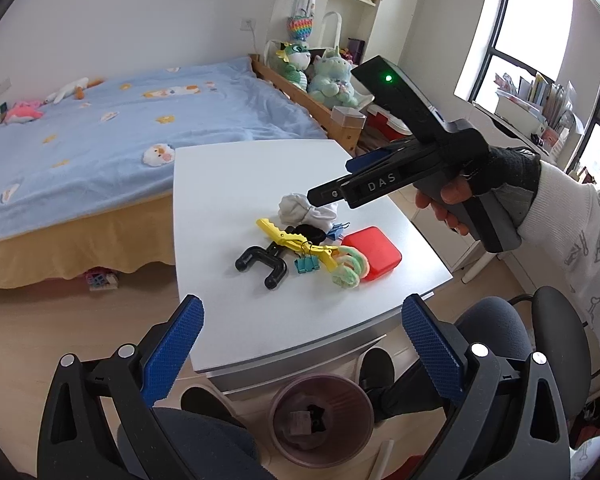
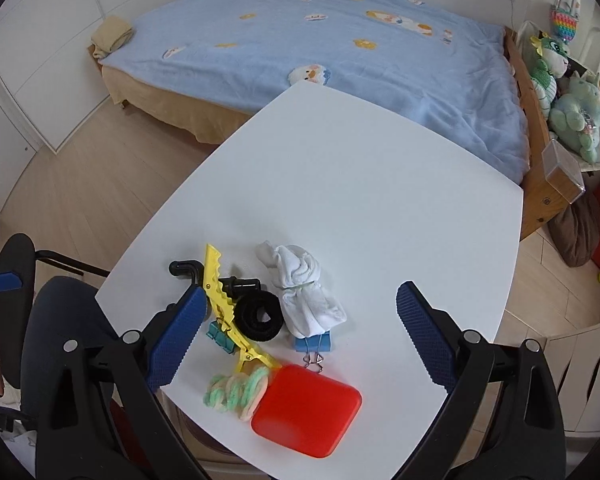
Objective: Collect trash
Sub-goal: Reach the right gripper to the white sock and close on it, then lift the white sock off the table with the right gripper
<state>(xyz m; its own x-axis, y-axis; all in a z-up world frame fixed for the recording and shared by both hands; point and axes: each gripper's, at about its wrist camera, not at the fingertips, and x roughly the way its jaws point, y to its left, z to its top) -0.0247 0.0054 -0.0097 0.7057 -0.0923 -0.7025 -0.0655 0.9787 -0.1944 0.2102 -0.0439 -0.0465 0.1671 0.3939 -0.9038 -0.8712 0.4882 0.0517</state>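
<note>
both the left gripper (image 1: 302,344) and right gripper (image 2: 300,336) were spread wide, empty, above the white table (image 2: 360,184) bearing a red box (image 2: 306,410).

On the surface (image 2: 340,184), the small things cluster at its near edge: a box (image 2: 306,410) nearest, a cloth bundle (image 2: 304,292) behind it, a clip (image 2: 228,308) left. The bed (image 2: 320,40) lies far; a bin (image 1: 320,420) stands under the surface's near edge.

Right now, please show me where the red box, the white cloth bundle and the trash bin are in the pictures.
red box (image 2: 306,410): right wrist view, centre of its lid.
white cloth bundle (image 2: 306,290): right wrist view, on its tied middle.
trash bin (image 1: 278,404): left wrist view, on its left rim, under the table edge.
</note>
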